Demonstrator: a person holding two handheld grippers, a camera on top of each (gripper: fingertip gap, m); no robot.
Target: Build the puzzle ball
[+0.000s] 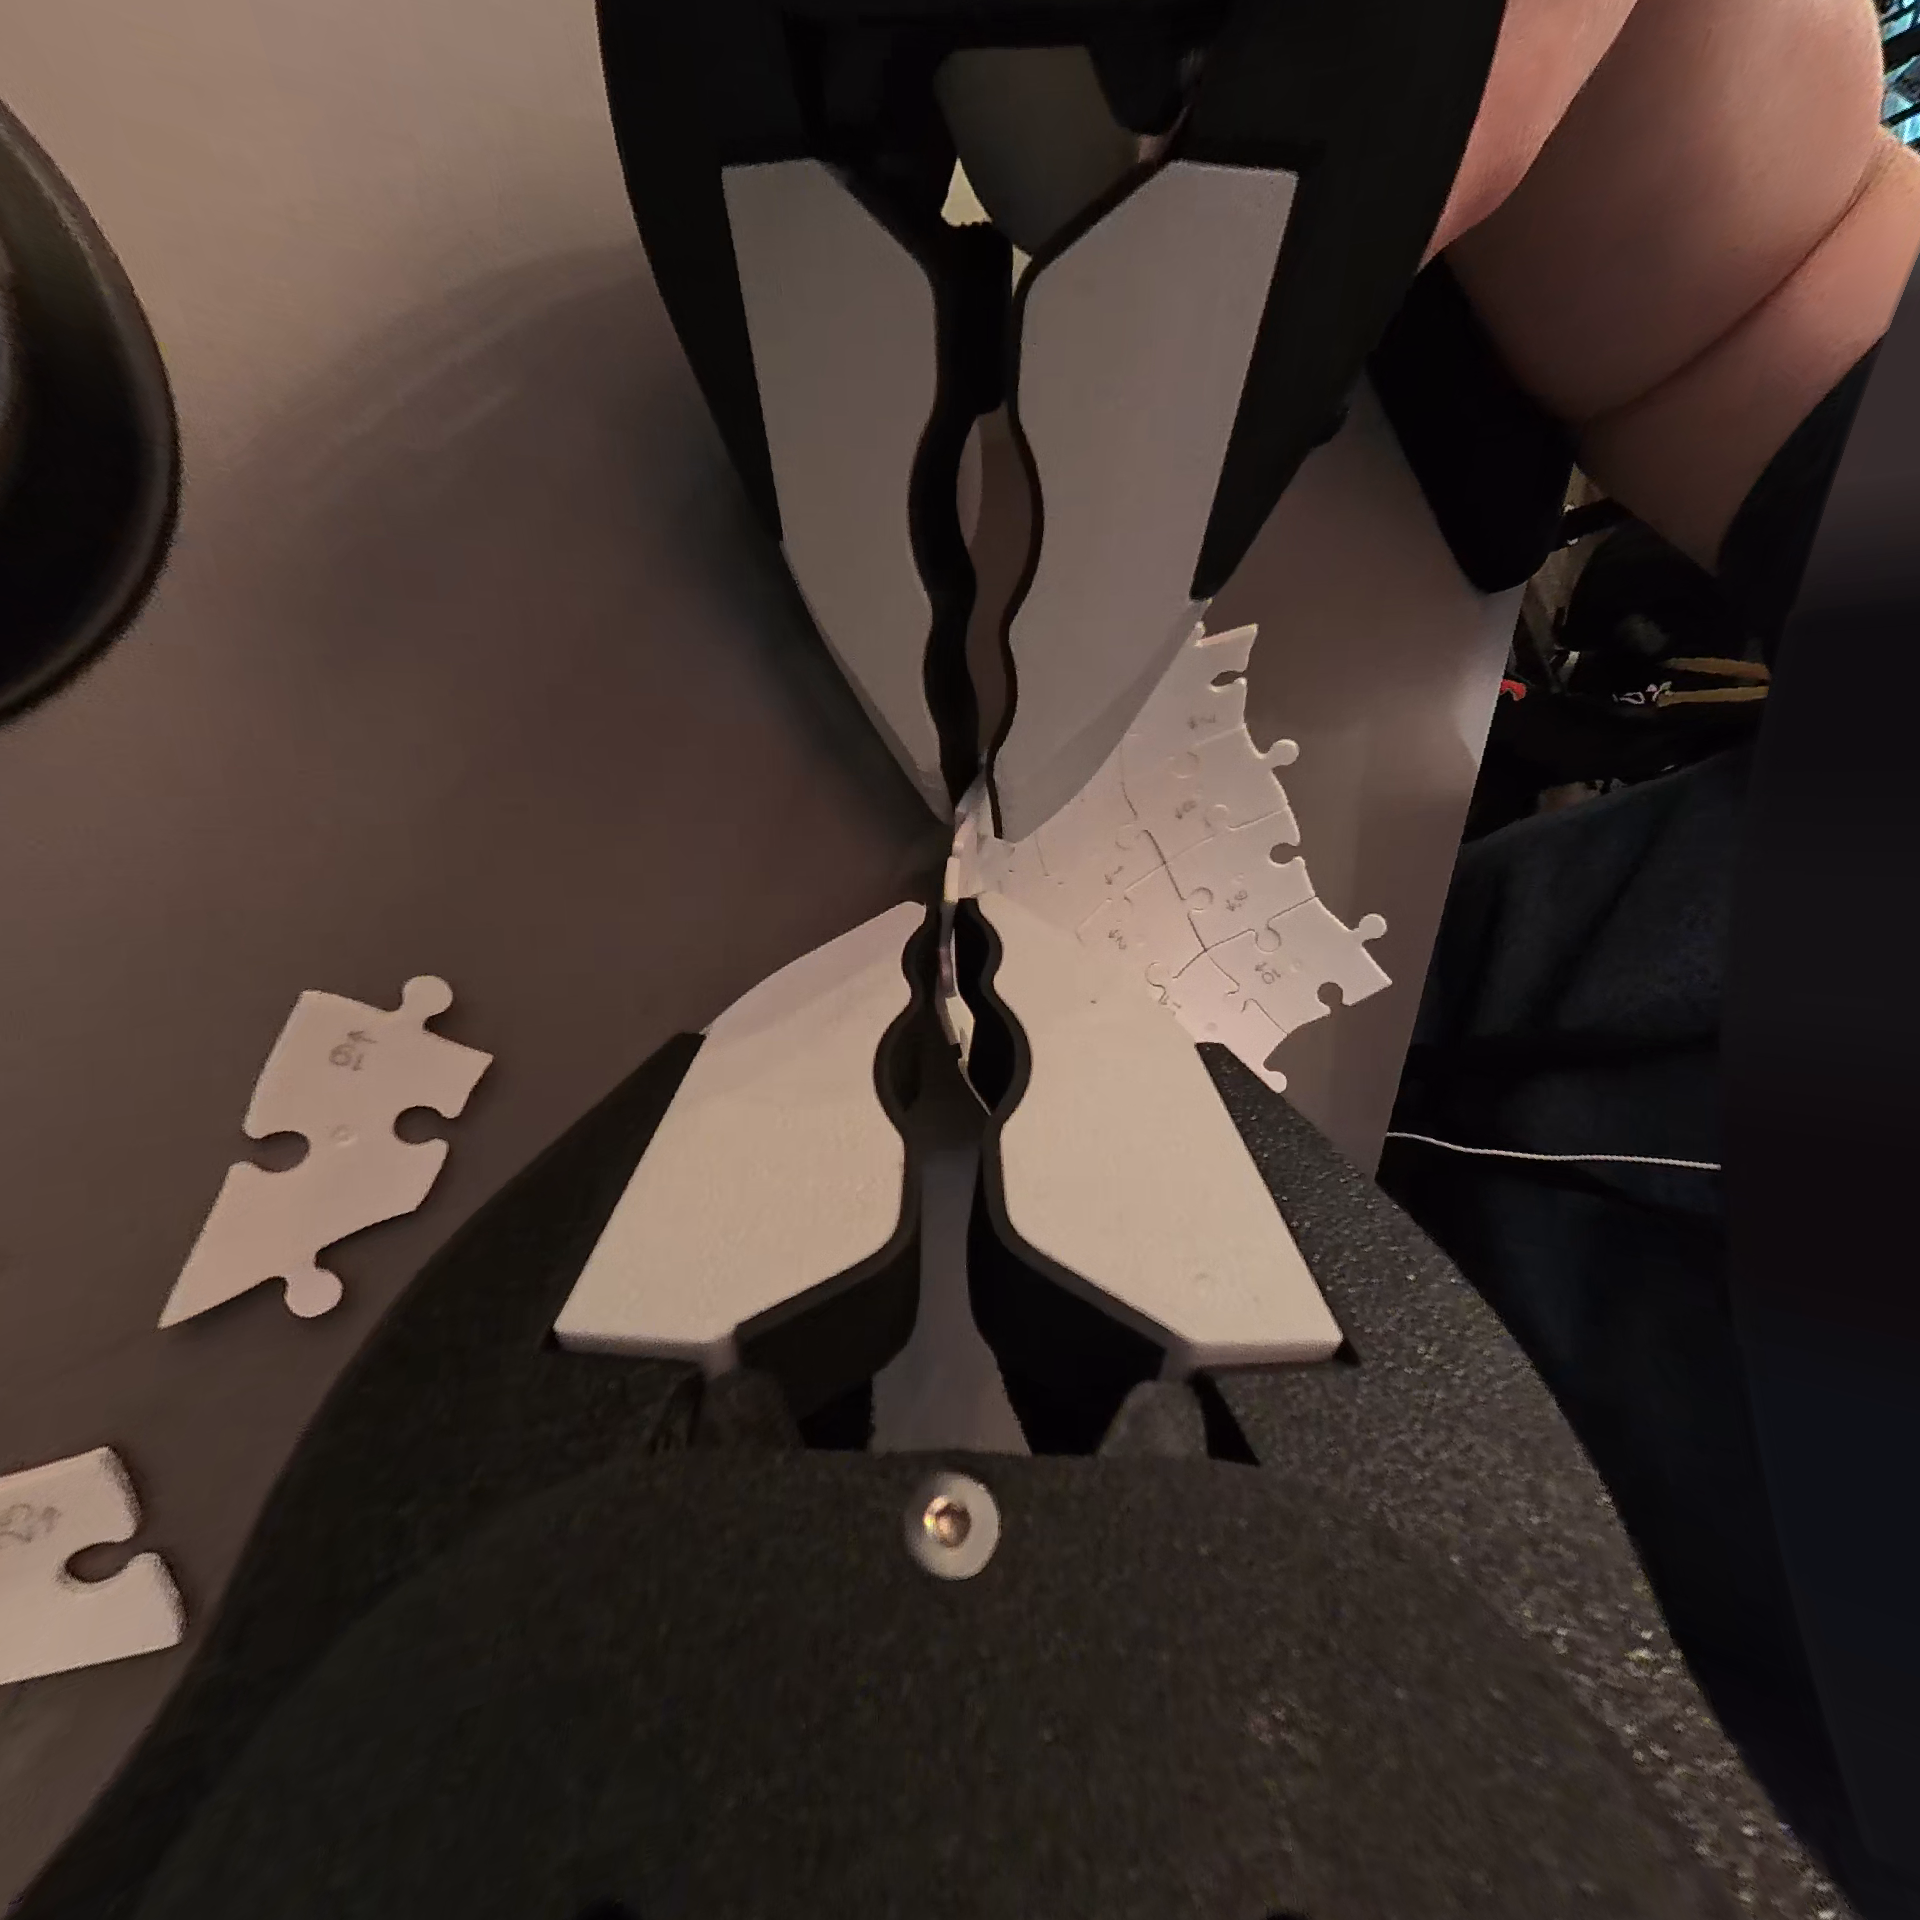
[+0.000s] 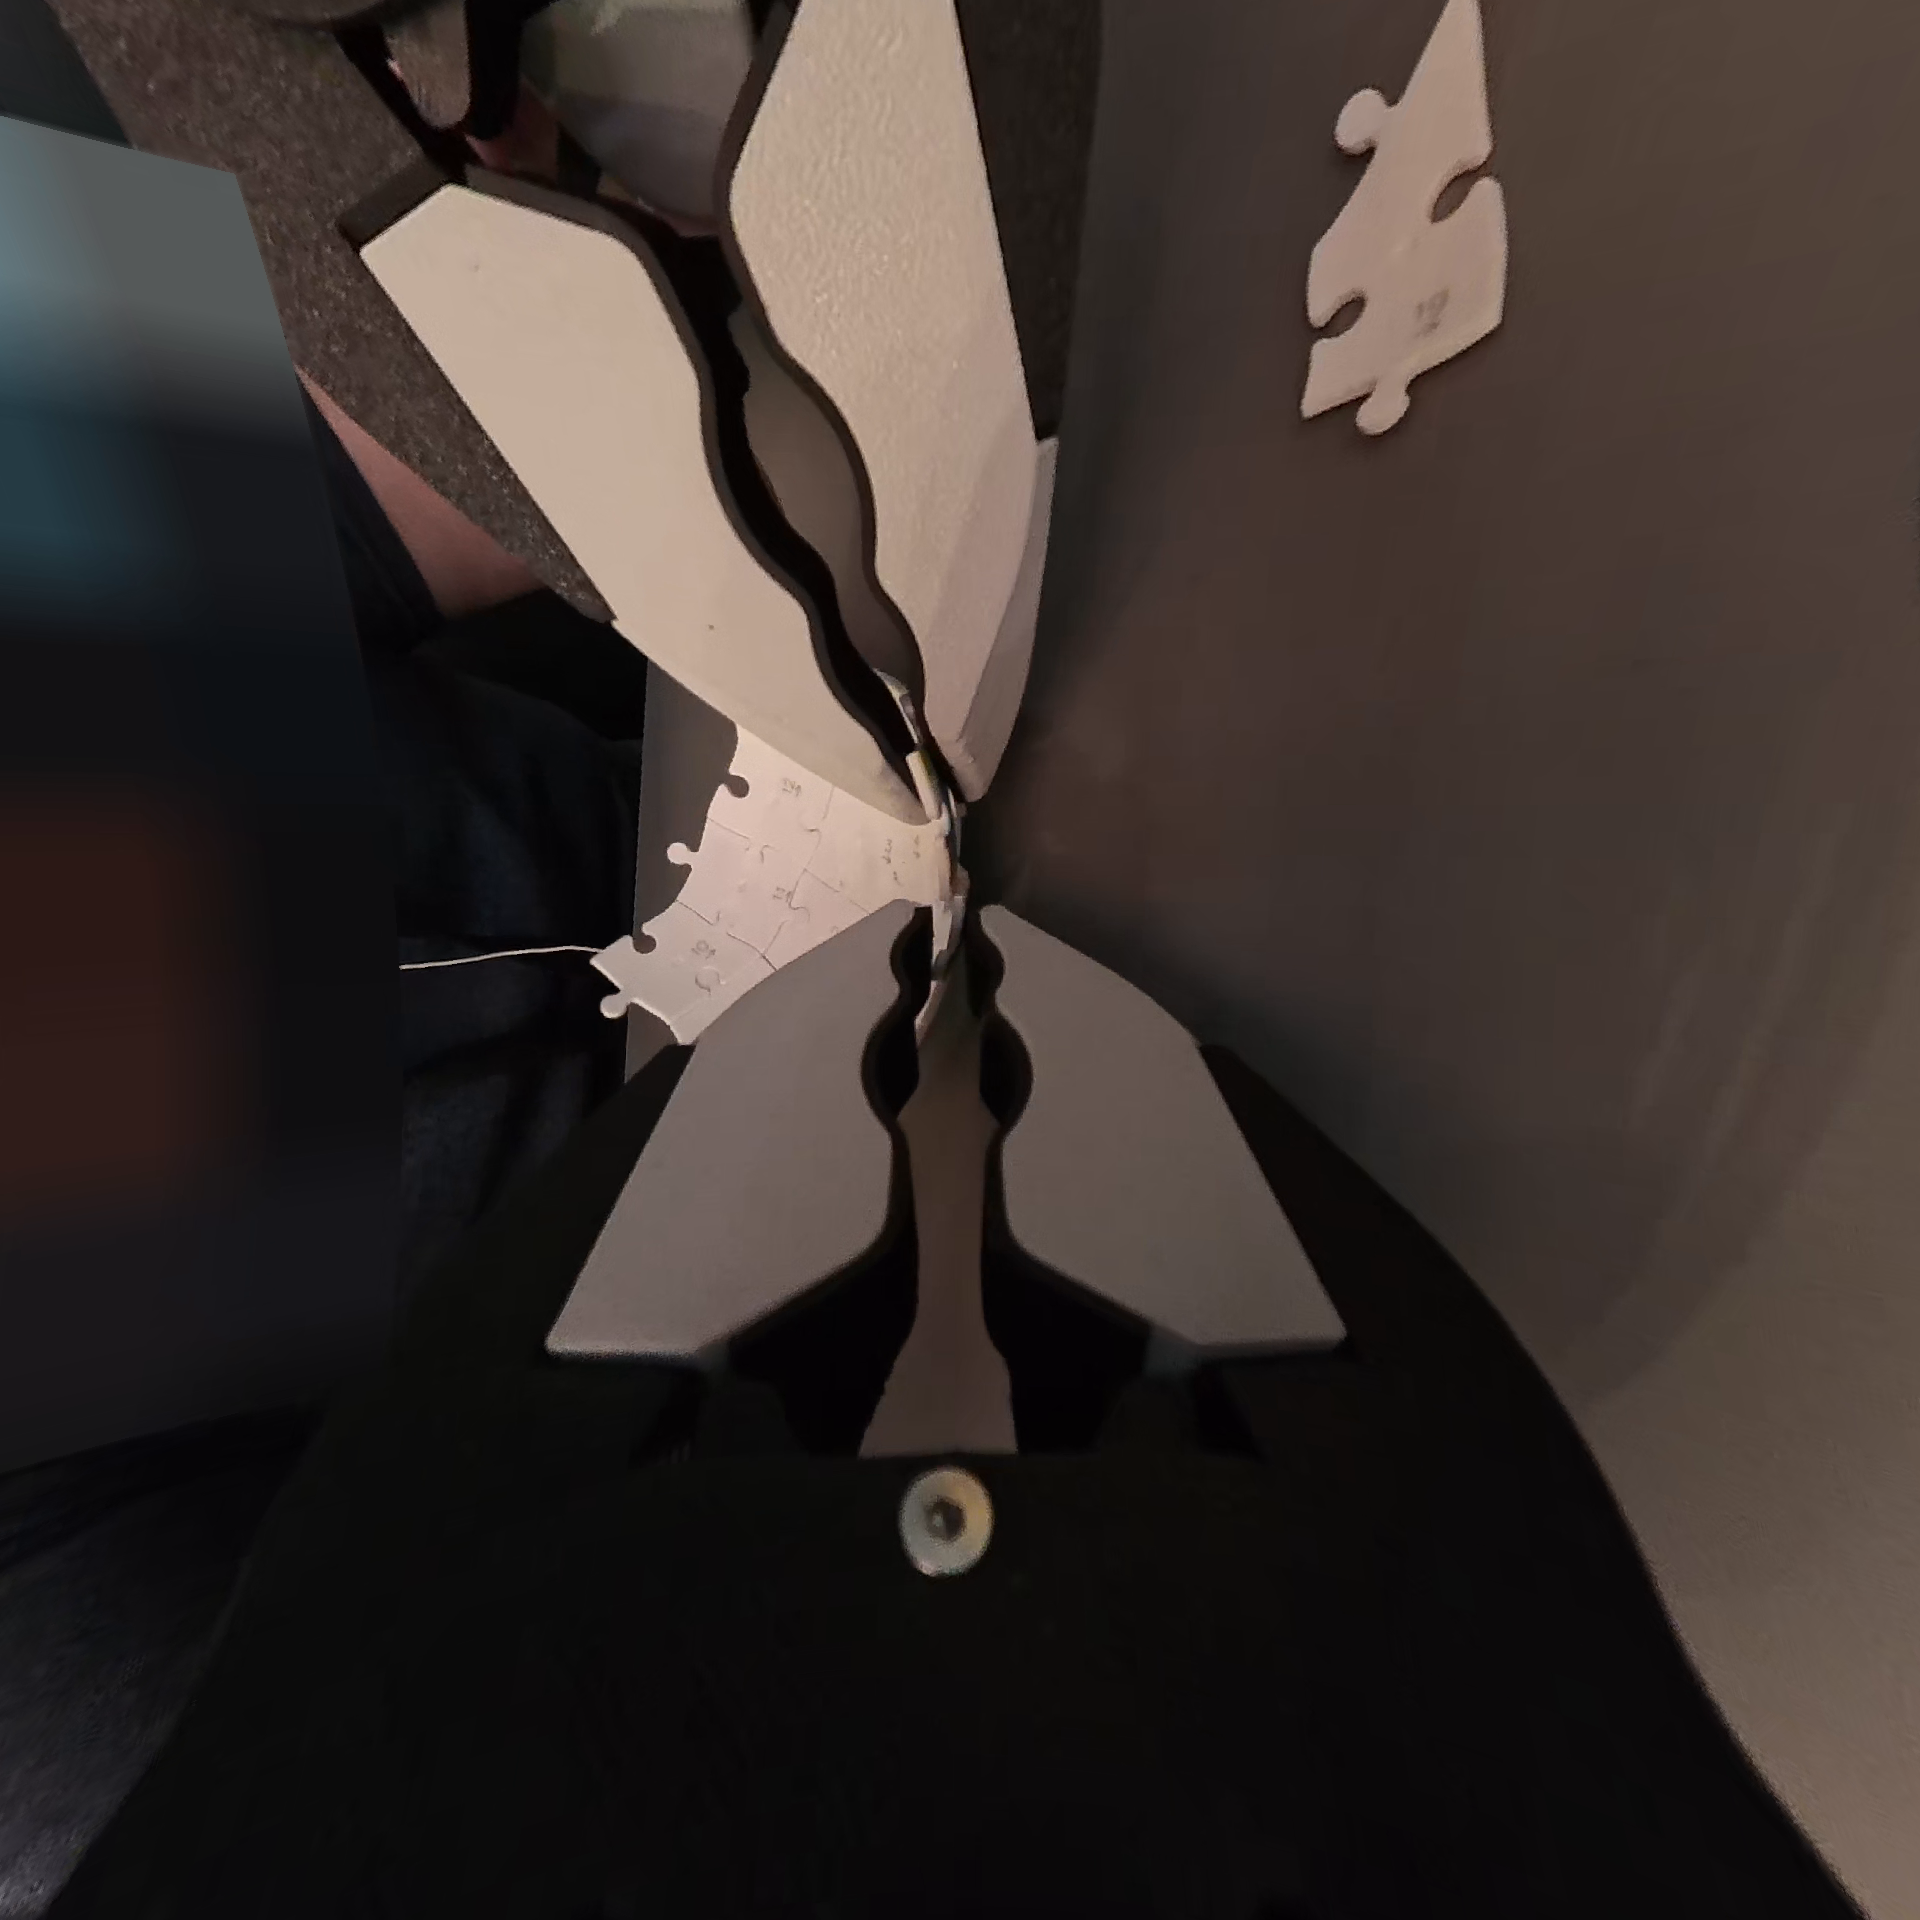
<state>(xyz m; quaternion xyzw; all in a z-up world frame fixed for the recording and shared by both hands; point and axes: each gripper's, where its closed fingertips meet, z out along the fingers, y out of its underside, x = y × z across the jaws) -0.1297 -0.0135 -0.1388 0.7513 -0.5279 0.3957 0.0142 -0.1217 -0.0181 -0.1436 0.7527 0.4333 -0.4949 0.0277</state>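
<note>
A curved, joined section of white puzzle pieces [image 1: 1226, 894] hangs in the air over the table's edge; it also shows in the right wrist view [image 2: 769, 883]. My left gripper [image 1: 956, 925] is shut on the section's thin edge from below. My right gripper [image 1: 971, 821] comes in from the top, tip to tip with it, and is shut on the same edge. In the right wrist view my right gripper [image 2: 951, 925] is at the bottom and my left gripper [image 2: 930, 769] slants in from the upper left. I cannot tell whether either holds a separate piece at the joint.
The grey table [image 1: 468, 623] carries a loose white piece [image 1: 332, 1143] and another at the lower left [image 1: 73, 1558]. One loose piece shows in the right wrist view [image 2: 1413, 260]. A dark round object [image 1: 62, 416] sits at the far left. A person's arm [image 1: 1662, 260] is upper right, beyond the table's edge [image 1: 1455, 831]. The tips of both grippers are at nearly the same place.
</note>
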